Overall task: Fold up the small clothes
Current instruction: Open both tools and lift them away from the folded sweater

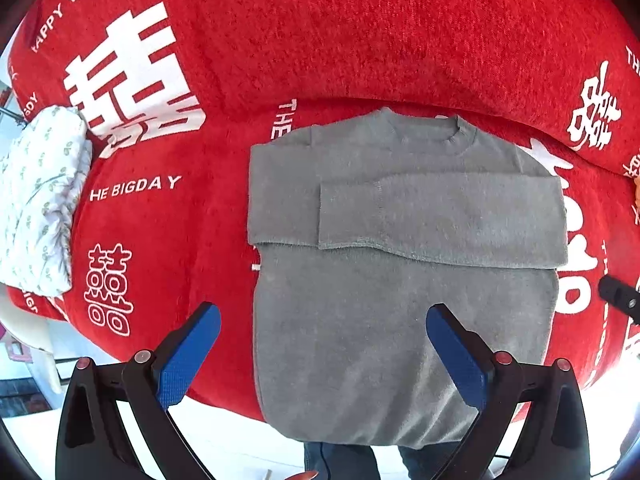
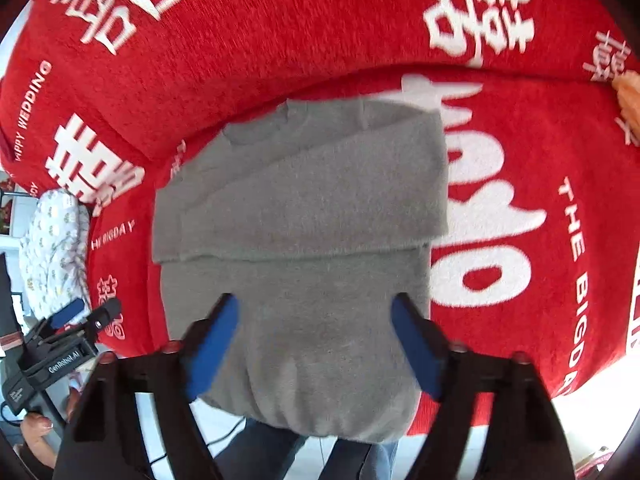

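Over at far left, white patterned cloth [image 1: 42, 196] bunched on the edge of the red cover [image 1: 360, 40], well apart from everything else. Beside it, white lettering and big double-happiness characters printed across the red.

Moving right: left gripper [image 1: 323, 350] hovering over the near left part of the grey sweater [image 1: 400, 300], blue pads [image 1: 188, 356] spread wide, nothing between them. One finger over red fabric just left of the sweater's edge, the other over the grey body.

Centre now: grey sweater lying flat on the red cover, collar at the far end, hem hanging off the near edge. Both sleeves folded across the chest, one cuff lying on top of the other sleeve. Blue jeans [image 1: 340, 460] showing below the hem.

From the right wrist view: right gripper [image 2: 314, 344] above the lower half of the sweater, fingers equally splayed, gripping nothing, somewhat motion-blurred. Left gripper visible there too, at near left, with a hand [image 2: 38, 436] on its handle.

Far right edge: orange fluffy thing [image 2: 630, 92] on the red cover, too cropped to identify.
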Demonstrator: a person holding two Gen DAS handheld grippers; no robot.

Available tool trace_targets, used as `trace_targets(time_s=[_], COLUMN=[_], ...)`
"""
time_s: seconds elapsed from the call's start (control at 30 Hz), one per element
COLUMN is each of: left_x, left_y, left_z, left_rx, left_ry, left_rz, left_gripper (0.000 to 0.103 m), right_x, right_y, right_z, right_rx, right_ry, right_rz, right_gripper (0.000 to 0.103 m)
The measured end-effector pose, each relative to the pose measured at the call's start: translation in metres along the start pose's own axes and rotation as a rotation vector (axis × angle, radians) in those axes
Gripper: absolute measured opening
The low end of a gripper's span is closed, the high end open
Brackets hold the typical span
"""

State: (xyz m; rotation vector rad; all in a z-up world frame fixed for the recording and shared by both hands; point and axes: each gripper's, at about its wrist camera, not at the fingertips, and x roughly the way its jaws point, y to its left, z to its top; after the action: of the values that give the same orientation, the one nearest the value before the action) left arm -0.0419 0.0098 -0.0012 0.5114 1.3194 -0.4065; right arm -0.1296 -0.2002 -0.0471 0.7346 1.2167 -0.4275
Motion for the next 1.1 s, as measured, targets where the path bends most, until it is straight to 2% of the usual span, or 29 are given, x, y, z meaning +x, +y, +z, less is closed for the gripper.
trace_targets(time_s=[0.1,0.17,0.3,0.4,0.63,0.9,1.1], left_x=[-0.001,-0.002,-0.003,-0.008,-0.023,-0.038,-0.033], left_y=[0.002,0.006,0.011,0.011,0.012,0.008,0.0], left_z=[-0.002,-0.003,-0.007,-0.012,-0.02,-0.027,-0.032], left_rx=[-0.009,-0.037,-0.067,-0.048,-0.015,0.014,0.018], left_ry=[0.016,0.026,0.057,0.072,0.062,0.048,0.065], left_rz=[0.018,0.027,0.009,-0.034,-0.016,-0.009,-0.021], left_gripper=[0.103,0.103,0.103,0.103,0.103,0.103,0.103], right_x=[-0.011,-0.016,-0.018,-0.022,-0.03,-0.037,-0.038], right_y=[0.008,0.012,0.015,0.013,-0.002,-0.008,-0.018], right_z=[0.002,0.002,0.003,-0.001,-0.009,-0.015,-0.024], right_rx=[-0.031,-0.042,-0.038,-0.009,0.069,0.083,0.107], right_ry=[-0.041,-0.051,0.01,0.029,0.043,0.028,0.029], right_rz=[-0.015,0.005,0.076,0.114,0.175,0.2,0.225], right_gripper=[0.087,0.087,0.087,0.087,0.087,0.087,0.087])
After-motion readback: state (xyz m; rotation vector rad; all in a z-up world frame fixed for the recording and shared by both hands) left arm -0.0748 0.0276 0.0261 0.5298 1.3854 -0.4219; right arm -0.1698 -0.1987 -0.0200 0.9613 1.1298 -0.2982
